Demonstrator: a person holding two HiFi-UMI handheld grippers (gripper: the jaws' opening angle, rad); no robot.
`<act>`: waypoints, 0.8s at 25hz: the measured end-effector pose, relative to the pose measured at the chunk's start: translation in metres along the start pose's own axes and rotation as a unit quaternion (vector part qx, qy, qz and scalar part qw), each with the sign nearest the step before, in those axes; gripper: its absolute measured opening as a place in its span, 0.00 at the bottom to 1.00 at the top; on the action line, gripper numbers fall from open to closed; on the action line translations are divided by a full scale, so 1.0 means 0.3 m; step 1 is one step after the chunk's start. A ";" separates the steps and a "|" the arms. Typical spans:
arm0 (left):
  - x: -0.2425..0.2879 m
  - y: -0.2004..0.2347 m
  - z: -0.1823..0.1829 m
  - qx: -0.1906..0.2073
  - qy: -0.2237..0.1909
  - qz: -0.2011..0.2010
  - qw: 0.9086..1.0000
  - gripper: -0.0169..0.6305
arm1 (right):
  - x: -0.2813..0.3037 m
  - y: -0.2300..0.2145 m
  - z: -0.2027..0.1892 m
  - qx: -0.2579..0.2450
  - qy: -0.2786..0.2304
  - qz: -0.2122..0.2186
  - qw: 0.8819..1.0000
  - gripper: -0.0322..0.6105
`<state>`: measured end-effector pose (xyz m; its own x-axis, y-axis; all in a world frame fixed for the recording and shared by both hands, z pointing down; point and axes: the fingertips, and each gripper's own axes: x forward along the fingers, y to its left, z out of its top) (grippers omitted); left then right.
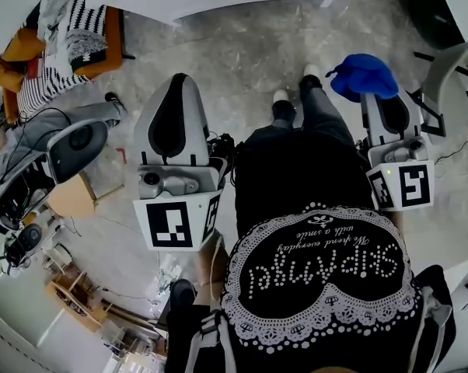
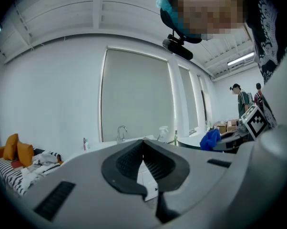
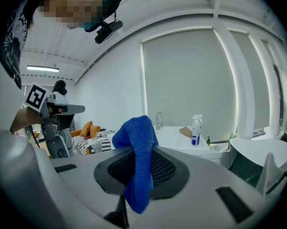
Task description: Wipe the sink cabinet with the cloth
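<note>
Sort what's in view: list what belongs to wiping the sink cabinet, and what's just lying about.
For the job:
blue knitted cloth, clamped in the right gripper
white sink cabinet with chrome tap

Lying about:
white spray bottle with blue label on the cabinet top
orange cushions
striped bedding
left gripper, shut and empty

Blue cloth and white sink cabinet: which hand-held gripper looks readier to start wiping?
Likely the right hand-held gripper: its jaws grip the blue cloth, with the sink cabinet ahead in its view. The left hand-held gripper is shut, holding nothing.
</note>
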<state>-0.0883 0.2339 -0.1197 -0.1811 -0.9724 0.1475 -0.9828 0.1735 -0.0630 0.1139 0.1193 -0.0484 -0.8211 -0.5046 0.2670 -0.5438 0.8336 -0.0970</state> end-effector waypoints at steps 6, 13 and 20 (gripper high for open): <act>-0.012 0.009 0.005 -0.002 -0.007 0.007 1.000 0.03 | 0.000 -0.001 0.006 -0.002 -0.006 -0.001 1.000 0.14; -0.021 0.033 0.011 -0.012 -0.011 0.014 1.000 0.03 | 0.015 0.012 0.036 -0.014 -0.010 0.004 1.000 0.14; -0.002 0.032 0.009 -0.016 -0.015 -0.004 1.000 0.03 | 0.016 0.021 0.041 -0.024 -0.015 -0.002 1.000 0.14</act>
<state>-0.0975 0.2359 -0.1232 -0.1720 -0.9781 0.1176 -0.9850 0.1695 -0.0310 0.1046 0.1194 -0.0595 -0.8238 -0.5140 0.2389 -0.5391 0.8408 -0.0500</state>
